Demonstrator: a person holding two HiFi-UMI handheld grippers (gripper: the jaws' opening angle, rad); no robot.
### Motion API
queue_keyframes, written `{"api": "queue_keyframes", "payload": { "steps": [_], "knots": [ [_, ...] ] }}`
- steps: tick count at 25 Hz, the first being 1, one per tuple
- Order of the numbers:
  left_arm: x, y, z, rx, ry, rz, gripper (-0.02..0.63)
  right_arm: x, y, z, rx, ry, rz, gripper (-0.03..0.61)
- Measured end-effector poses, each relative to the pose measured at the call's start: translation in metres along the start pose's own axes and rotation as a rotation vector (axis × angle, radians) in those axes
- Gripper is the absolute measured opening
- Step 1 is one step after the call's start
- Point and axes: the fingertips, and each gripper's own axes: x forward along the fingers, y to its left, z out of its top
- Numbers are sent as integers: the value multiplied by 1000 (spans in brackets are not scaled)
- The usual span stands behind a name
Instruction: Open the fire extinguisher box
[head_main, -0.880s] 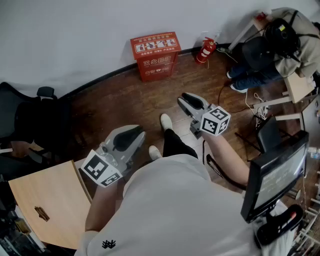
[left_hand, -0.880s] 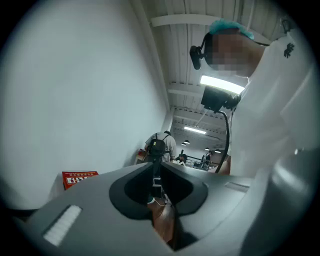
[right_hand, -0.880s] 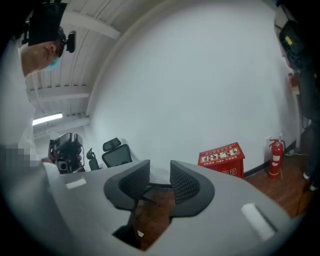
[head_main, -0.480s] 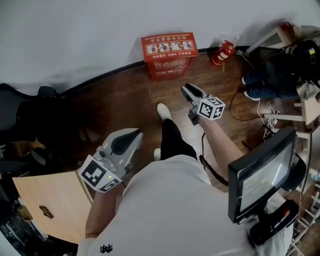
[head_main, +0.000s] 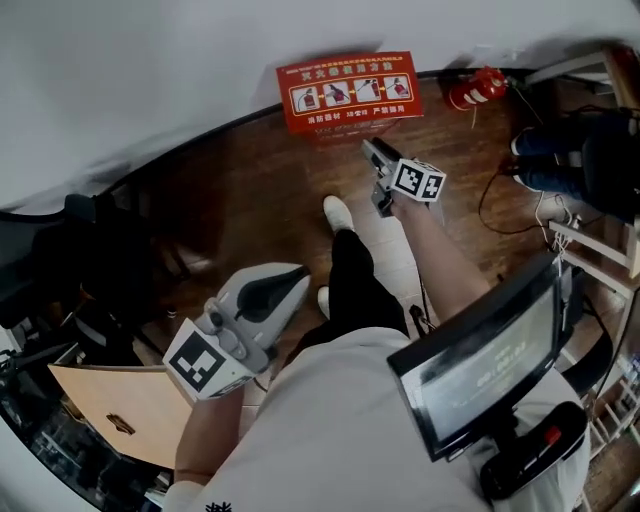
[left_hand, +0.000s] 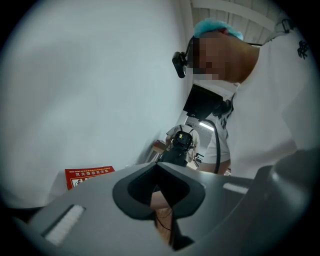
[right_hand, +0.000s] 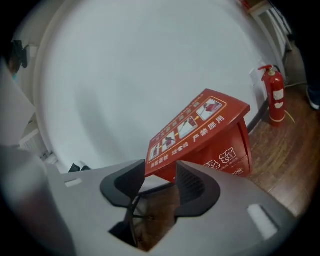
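Note:
The red fire extinguisher box (head_main: 348, 92) stands on the wooden floor against the white wall, its lid with picture instructions down. My right gripper (head_main: 369, 148) is stretched out toward it, tips just short of the box's front. In the right gripper view the box (right_hand: 200, 135) fills the middle, beyond the right gripper (right_hand: 160, 175), whose jaws are open with nothing between them. My left gripper (head_main: 298, 273) hangs back by my left leg, far from the box. In the left gripper view the left gripper (left_hand: 158, 167) has its jaw tips together and holds nothing.
A red extinguisher (head_main: 476, 90) (right_hand: 276, 95) stands right of the box by the wall. A seated person (head_main: 590, 150) and cables are at far right. A monitor (head_main: 480, 370) is near right, a wooden board (head_main: 110, 410) near left, a black chair (head_main: 90, 250) left.
I have stepped closer to the box, which now lies nearer in the head view. The right gripper has reached forward to its front. The left gripper has stayed low by my side.

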Motion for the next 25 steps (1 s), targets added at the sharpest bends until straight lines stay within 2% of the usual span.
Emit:
{"api": "queue_keyframes", "payload": {
  "steps": [3, 6, 9, 11, 12, 14, 20, 25],
  "knots": [
    [19, 19, 7, -43, 8, -10, -6, 27, -30, 13, 102, -34, -35, 172],
    [25, 32, 2, -82, 9, -6, -5, 38, -54, 9, 212, -74, -60, 183],
    [32, 42, 2, -99, 3, 6, -5, 43, -63, 14, 337, -144, -37, 199],
    [37, 47, -1, -115, 7, 6, -5, 43, -70, 18, 384, -185, -32, 198],
    [39, 49, -2, -120, 10, 6, -5, 42, -72, 19, 402, -199, -35, 193],
    [42, 54, -3, -131, 8, 8, -5, 42, -73, 20, 425, -211, -35, 136],
    [47, 62, 13, -149, -14, 3, -5, 28, -58, 31, 450, -206, 9, 109],
    [51, 63, 28, -158, -29, -25, -5, 21, -24, 57, 477, -221, 74, 95]
  ]
}}
